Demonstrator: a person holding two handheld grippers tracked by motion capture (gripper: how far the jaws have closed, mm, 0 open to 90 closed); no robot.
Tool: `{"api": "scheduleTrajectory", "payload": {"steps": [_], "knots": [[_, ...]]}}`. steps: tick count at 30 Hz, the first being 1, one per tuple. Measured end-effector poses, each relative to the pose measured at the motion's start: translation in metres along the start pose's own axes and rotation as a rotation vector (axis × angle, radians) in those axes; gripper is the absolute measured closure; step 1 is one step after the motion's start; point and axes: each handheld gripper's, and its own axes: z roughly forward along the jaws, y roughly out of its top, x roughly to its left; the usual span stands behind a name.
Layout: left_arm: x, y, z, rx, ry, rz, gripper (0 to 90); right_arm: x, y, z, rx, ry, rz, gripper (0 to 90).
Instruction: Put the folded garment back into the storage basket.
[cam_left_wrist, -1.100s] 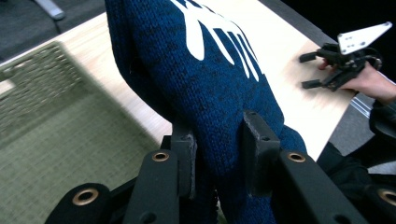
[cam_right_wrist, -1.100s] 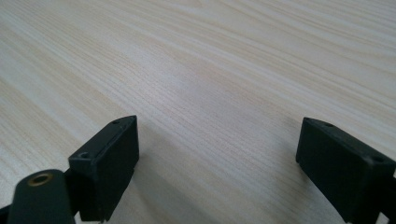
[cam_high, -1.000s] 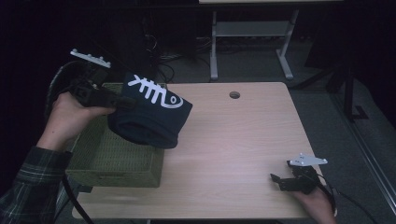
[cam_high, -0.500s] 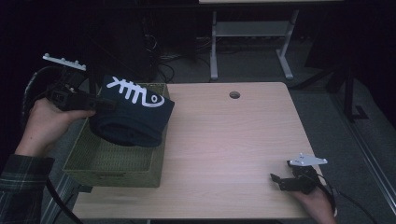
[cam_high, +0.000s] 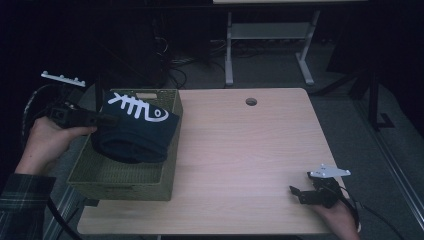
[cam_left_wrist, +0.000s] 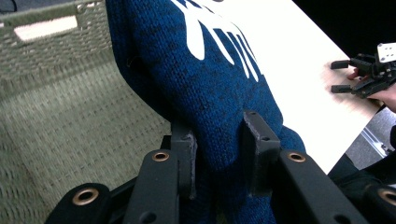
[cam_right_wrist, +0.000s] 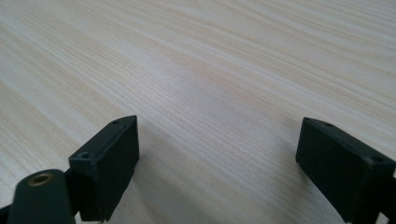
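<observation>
My left gripper (cam_high: 102, 119) has its fingers clamped on the folded blue sweater (cam_high: 135, 131), hanging over the green basket (cam_high: 125, 186), not yet released. Right gripper (cam_high: 299, 194) rests open on the desk (cam_high: 240, 150).

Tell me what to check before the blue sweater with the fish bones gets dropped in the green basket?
1. Left gripper pinches the sweater: ok.
2. Sweater is over the basket: ok.
3. Sweater all inside the rim: not ok, it bulges above the right wall.
4. Basket floor free under it: cannot tell, the sweater hides part.
5. Right gripper out of the way, open on the table: ok.
</observation>
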Motion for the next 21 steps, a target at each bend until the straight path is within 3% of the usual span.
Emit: {"api": "scheduleTrajectory", "payload": {"steps": [12, 21], "knots": [[0.026, -0.033, -0.003, -0.005, -0.002, -0.062, 69.5, 0.000, 0.000, 0.000, 0.001, -0.001, -0.001, 12.9], [0.032, -0.045, 0.009, -0.003, -0.034, -0.094, 69.5, 0.000, 0.000, 0.000, 0.002, -0.001, -0.001, 12.9]]}}
